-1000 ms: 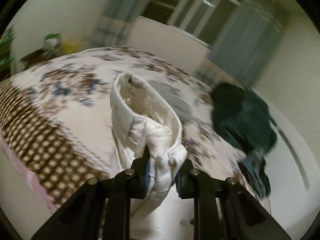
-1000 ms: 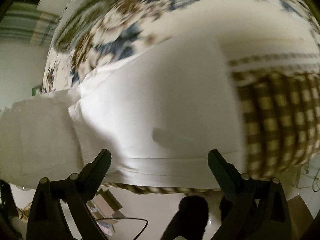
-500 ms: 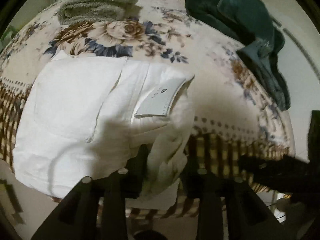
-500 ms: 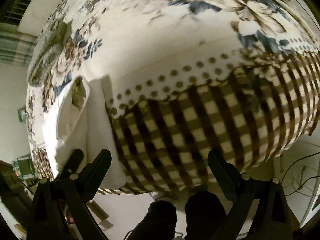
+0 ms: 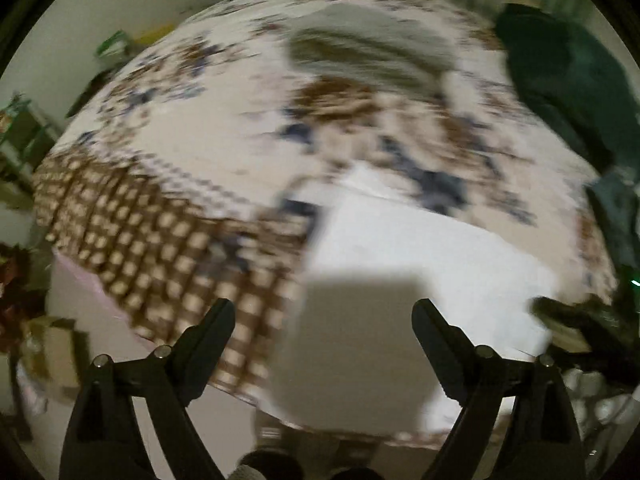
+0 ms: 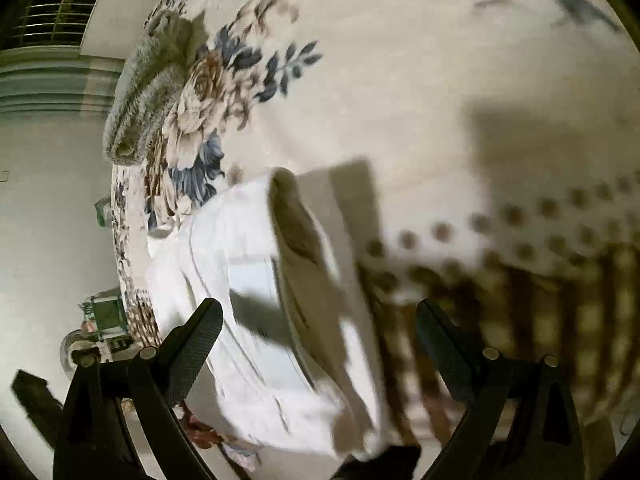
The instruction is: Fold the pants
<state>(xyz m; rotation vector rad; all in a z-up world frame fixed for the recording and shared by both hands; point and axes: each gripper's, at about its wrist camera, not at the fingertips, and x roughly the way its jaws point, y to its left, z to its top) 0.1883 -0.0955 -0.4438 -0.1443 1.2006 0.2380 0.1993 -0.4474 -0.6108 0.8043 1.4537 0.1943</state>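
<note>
The white pants (image 5: 420, 280) lie folded in a flat rectangle at the near edge of the bed, blurred by motion. My left gripper (image 5: 324, 332) is open and empty above their near left corner. In the right wrist view the pants (image 6: 256, 300) show as a stacked white bundle hanging slightly over the bed edge, with the waistband opening facing up. My right gripper (image 6: 320, 332) is open and empty, hovering just in front of the bundle.
The bed has a floral blanket (image 5: 224, 152) with a brown checked border (image 5: 160, 248). A grey folded towel (image 5: 360, 48) lies further back, also in the right wrist view (image 6: 148, 80). Dark green clothes (image 5: 568, 80) lie at the right. Clutter stands on the floor at the left (image 5: 24, 320).
My left gripper let go of the pants, opened, and swung left. The pants now lie flat on the bed. My right gripper moved left towards the bundle.
</note>
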